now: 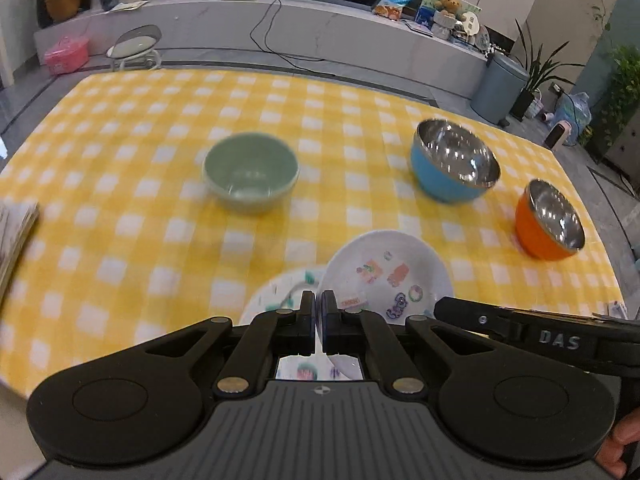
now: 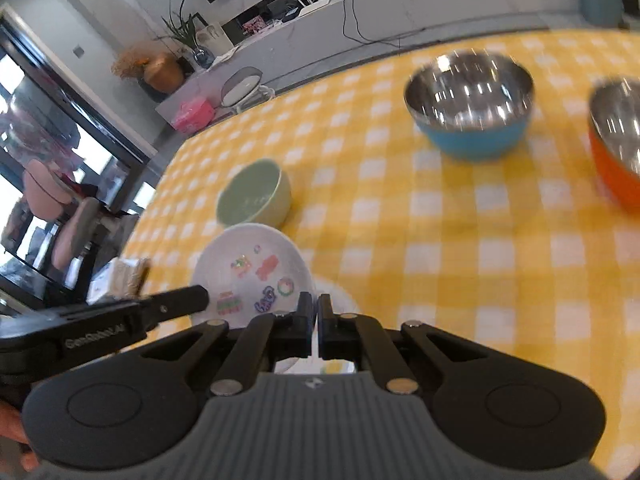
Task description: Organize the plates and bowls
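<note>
**Between both grippers, a tilted sticker plate**

At its near rim the white cartoon-print plate is pinched by the left gripper and the right gripper, jaws nearly closed. It tilts over a second patterned plate, clear only in the left view. Beyond, well apart on the yellow checked tablecloth: green bowl, blue bowl, orange bowl.

Grey marble ledge, grey bin, potted plants, bright windows
</note>
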